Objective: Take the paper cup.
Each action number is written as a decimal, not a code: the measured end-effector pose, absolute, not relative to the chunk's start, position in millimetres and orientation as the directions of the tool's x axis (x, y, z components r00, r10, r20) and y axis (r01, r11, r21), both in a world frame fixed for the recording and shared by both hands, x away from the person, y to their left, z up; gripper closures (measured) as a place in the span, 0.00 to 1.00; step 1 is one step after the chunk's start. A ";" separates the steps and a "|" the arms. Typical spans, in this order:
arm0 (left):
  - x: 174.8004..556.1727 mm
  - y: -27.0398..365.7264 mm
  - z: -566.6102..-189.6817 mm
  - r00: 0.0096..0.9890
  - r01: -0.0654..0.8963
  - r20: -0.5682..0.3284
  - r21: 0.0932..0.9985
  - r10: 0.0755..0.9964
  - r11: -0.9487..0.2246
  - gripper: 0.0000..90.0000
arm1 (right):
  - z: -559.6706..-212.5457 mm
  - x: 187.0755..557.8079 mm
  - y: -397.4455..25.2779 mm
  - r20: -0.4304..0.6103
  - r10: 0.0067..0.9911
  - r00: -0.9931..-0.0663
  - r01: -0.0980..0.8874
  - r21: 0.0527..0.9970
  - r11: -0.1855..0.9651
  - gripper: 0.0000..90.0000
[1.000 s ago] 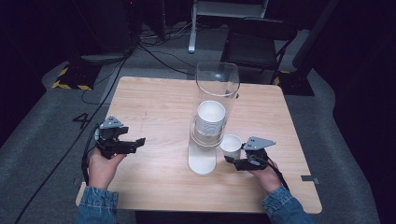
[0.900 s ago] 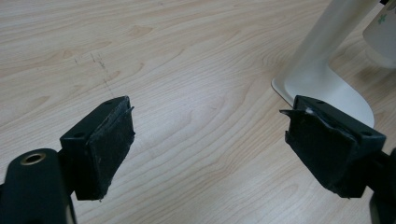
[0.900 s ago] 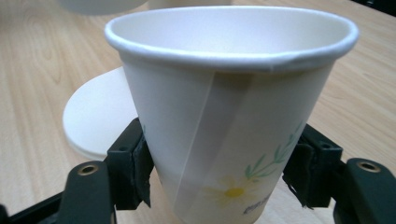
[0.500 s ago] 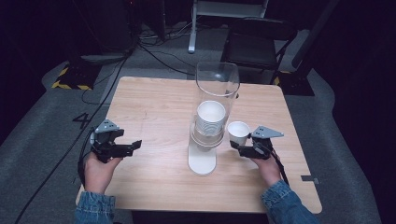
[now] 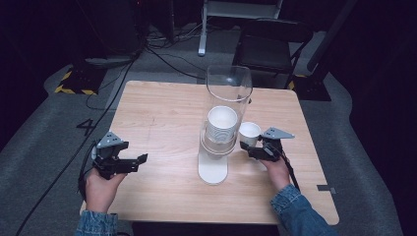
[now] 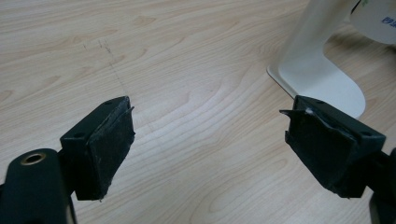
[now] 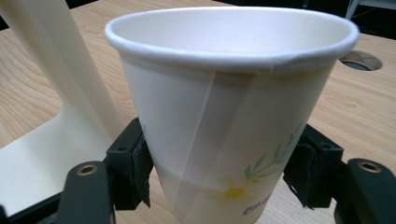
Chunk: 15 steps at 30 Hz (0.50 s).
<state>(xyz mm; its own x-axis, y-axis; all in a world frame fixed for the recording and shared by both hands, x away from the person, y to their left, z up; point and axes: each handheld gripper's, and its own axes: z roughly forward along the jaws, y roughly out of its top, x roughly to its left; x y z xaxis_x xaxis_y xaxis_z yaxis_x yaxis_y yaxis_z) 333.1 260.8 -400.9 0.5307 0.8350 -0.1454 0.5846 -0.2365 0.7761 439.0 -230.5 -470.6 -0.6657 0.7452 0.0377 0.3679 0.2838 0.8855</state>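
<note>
A light wooden rectangular worktop (image 5: 162, 113) is standing on a grey carpeted floor (image 5: 44, 132), with a black folding chair (image 5: 268, 46) behind its far edge. Near the worktop's middle, a tall clear plastic tube dispenser (image 5: 227, 93) is rising from a white flat base (image 5: 212, 169), and a stack of white paper cups (image 5: 220, 129) is sitting inside the tube's lower part.

A person in denim sleeves is reaching in from the near edge, holding a black two-jaw claw in each hand. The right claw (image 5: 252, 148) is hovering just to the right of the dispenser, and its jaws are pressing against both sides of a white paper cup with a daisy print (image 7: 233, 116). In the right gripper view, this cup is standing upright between the two black pads, its open rim facing up, with the dispenser's white stand (image 7: 56, 93) just beside it on the left. In the high view, the same cup (image 5: 249, 132) is sitting close beside the stack in the tube, held above the worktop.

The left claw (image 5: 136, 162) is resting well apart from the dispenser, near the worktop's left near corner. Its jaws are spread wide with nothing between them, and in the left gripper view bare wood grain is showing between the pads (image 6: 109, 144).
</note>
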 end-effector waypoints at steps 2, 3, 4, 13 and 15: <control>330.2 262.7 -401.7 0.526 0.586 -0.150 0.777 0.837 -0.229 0.17 | -475.0 442.1 -224.0 0.030 0.742 -0.669 0.363 0.885 0.292 0.37; 328.8 263.8 -402.2 0.523 0.589 -0.154 0.777 0.839 -0.225 0.17 | -475.0 442.1 -224.0 0.030 0.742 -0.669 0.363 0.885 0.292 0.37; 327.3 265.5 -402.9 0.523 0.589 -0.154 0.776 0.838 -0.225 0.17 | -476.6 443.2 -221.9 0.028 0.741 -0.671 0.361 0.885 0.294 0.37; 316.3 273.3 -405.2 0.500 0.599 -0.161 0.774 0.851 -0.205 0.17 | -483.9 450.5 -204.8 0.026 0.728 -0.685 0.385 0.861 0.332 0.37; 314.7 274.3 -405.6 0.495 0.602 -0.165 0.773 0.853 -0.200 0.17 | -486.4 452.0 -202.0 0.021 0.727 -0.687 0.391 0.853 0.345 0.36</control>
<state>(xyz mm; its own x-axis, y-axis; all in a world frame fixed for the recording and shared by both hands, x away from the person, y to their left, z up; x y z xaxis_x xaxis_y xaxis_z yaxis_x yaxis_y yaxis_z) 314.7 274.3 -405.6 0.4950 0.8531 -0.1648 0.6016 -0.1998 0.7734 452.0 -202.0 -486.4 -0.6868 0.7265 0.0211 0.3912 0.3450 0.8532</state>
